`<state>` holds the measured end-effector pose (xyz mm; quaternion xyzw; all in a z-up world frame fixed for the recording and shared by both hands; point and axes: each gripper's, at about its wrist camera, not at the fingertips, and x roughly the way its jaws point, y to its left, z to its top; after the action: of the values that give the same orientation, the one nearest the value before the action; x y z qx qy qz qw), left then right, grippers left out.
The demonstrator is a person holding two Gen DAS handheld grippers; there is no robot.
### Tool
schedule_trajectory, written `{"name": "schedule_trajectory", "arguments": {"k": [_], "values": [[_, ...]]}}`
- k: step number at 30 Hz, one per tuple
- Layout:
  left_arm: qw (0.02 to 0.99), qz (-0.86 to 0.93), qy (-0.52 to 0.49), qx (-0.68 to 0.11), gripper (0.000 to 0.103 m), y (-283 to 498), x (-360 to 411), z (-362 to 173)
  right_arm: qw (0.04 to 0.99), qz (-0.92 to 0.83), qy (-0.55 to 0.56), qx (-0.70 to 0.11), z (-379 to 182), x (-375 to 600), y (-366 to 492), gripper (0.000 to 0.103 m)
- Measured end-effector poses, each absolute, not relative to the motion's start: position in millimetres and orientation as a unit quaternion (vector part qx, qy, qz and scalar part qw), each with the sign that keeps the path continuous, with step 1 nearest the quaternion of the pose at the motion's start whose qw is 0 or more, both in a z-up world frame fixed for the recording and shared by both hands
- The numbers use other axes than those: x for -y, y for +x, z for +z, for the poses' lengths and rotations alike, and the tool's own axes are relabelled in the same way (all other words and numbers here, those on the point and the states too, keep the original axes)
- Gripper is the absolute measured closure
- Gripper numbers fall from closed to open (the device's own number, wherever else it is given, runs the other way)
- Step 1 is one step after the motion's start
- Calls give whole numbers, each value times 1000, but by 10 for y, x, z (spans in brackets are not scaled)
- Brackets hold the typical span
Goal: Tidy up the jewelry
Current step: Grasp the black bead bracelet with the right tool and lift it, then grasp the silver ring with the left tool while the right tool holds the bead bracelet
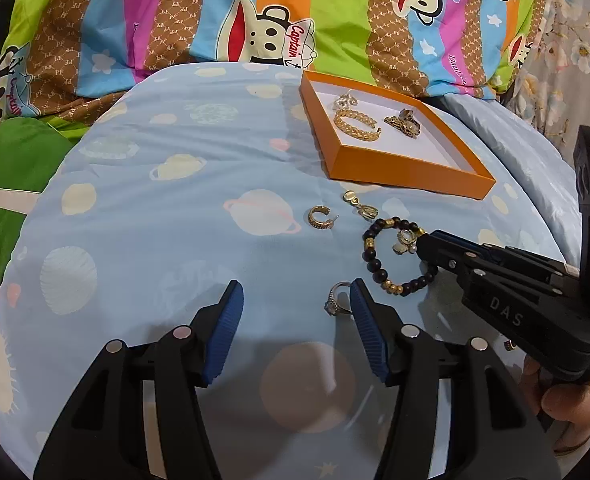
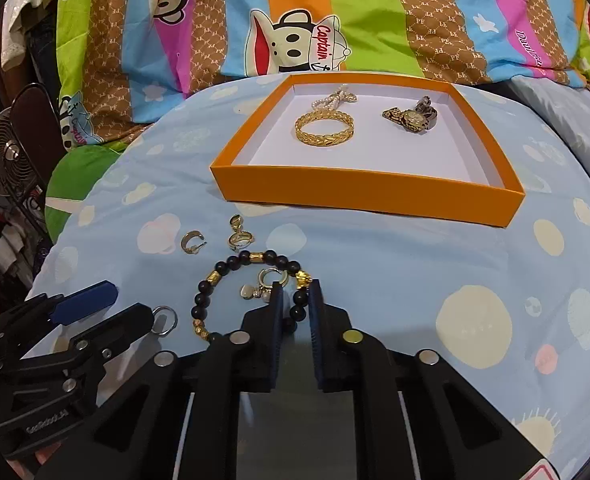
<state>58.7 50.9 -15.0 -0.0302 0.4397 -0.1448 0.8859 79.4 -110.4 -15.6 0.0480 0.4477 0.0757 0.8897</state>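
The right gripper (image 2: 295, 300) was closed on the bead bracelet (image 2: 255, 258), its two pads pressing the beads on the near right side of the loop. The bracelet, of dark beads with some gold ones, lay flat on the light blue sheet (image 2: 395, 260) of the bed. Inside its loop lay a small charm earring (image 2: 261, 286) with a pearl, just beside the left pad.

The left gripper (image 1: 295, 300) was open and held nothing. A silver ring (image 1: 337, 300) lay on the sheet, touching the tip of its right finger (image 1: 365, 320); in the right wrist view this ring showed at the tip of the black finger.

Further away on the sheet lay a gold hoop earring (image 1: 321, 218) and, near it, a gold drop earring (image 1: 359, 204), apart from each other and between the bracelet and the box (image 2: 367, 196). The orange box stood open behind them. On its white floor lay a gold braided bangle (image 2: 324, 128), a pearl piece (image 2: 337, 96) just behind the bangle, and a dark watch (image 2: 411, 116) to the right, apart from both.

A striped cartoon blanket (image 2: 335, 8) lay behind the box. A hand (image 1: 567, 400) showed under the right gripper in the left wrist view.
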Motion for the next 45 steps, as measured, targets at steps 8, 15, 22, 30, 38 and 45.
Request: {"name": "schedule_trajectory", "arguments": {"k": [8,15,22,30,38,45], "values": [[885,-155,-28,-439,44,526,-513,-141,903,90,84,-412,104,1175,710,96],[883,-163,-18,-439,44,483,-436,-145,918,111,102,-367,577,1294,519,96],[884,-171,8,-435,56,511,-226,-172,913,96,113,-379,509,1483,337,96],[881,-182,2,-437,83,524,-208,-191,901,65,135,-406,232,1741,235,96],[880,-193,6,-433,84,468,-150,-173,897,35,135,-420,46,1921,214,96],[880,-205,5,-428,84,390,-90,-65,905,41,136,-400,220,1935,170,96]]}}
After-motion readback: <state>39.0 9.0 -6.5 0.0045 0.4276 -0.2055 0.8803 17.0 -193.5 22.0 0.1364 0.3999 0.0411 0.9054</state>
